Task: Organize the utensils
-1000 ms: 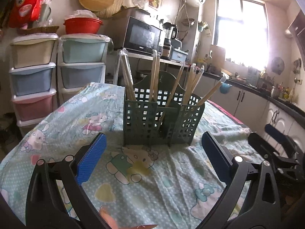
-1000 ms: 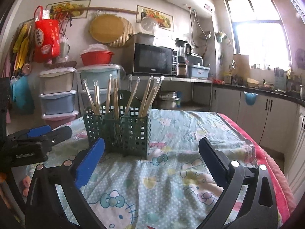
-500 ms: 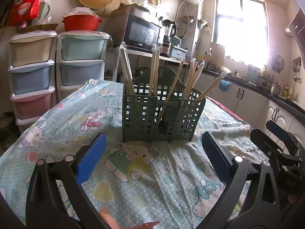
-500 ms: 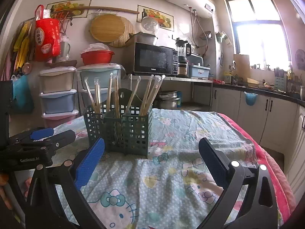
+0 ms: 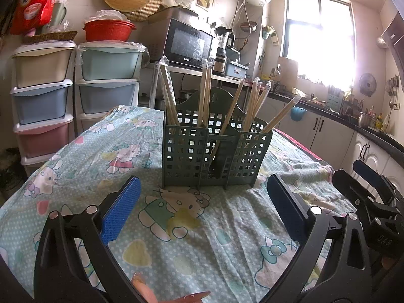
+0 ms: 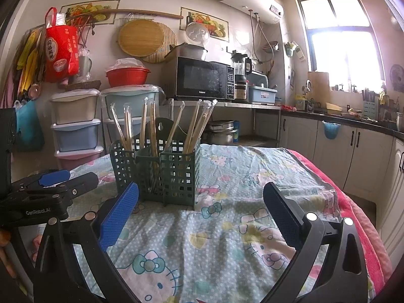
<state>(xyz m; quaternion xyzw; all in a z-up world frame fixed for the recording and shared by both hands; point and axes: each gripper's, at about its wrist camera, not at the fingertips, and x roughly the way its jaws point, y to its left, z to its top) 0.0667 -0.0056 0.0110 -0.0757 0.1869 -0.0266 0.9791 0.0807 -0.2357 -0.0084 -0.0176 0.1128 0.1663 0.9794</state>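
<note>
Two tongs here, left tongs and right tongs, both spread wide, holding nothing. One green holder standing mid table, three compartments, roughly nine wrapped chopstick pairs poking up inside, hard to count exactly.

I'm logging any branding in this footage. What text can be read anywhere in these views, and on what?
"GenRobot.AI": on the side of the left gripper, seen from the right wrist view.
"DAS": partial, on the right gripper, seen from the left wrist view.
"Galanz": on the microwave front, small, uncertain.
Chinese characters on the red bag: too blurred to read.
</note>
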